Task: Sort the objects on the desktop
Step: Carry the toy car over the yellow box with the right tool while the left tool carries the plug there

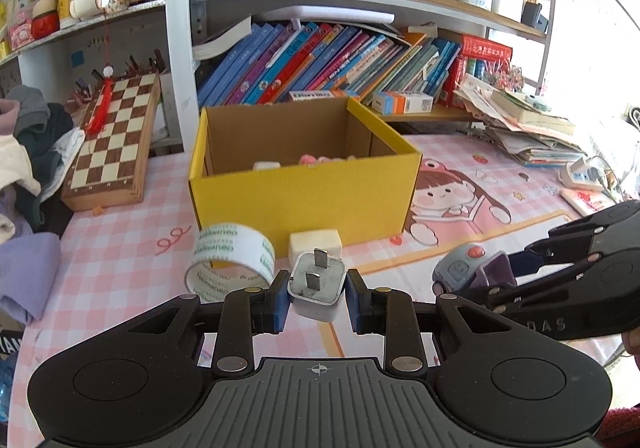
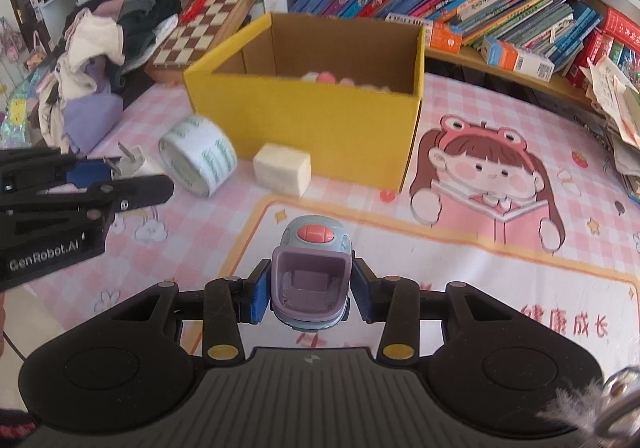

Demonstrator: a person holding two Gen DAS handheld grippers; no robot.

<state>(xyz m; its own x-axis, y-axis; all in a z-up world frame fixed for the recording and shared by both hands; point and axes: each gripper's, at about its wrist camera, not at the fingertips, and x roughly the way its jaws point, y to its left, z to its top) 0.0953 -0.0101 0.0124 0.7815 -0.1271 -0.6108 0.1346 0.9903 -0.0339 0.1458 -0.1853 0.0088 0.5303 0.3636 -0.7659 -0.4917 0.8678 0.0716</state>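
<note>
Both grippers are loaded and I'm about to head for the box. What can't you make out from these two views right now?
- Contents of the yellow box: both views, its front wall hides all but a few pale and pink tops.
- Body of the white charger plug in the left gripper: left wrist view, only its pronged face shows.
- Underside of the toy car in the right gripper: hidden in both views.

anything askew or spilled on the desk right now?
Nothing spilled or damaged. The tape roll stands on edge, tilted, beside the yellow box, so it might roll. The paper stack at the right is splayed. Left gripper holds a plug, right gripper a toy car.
</note>
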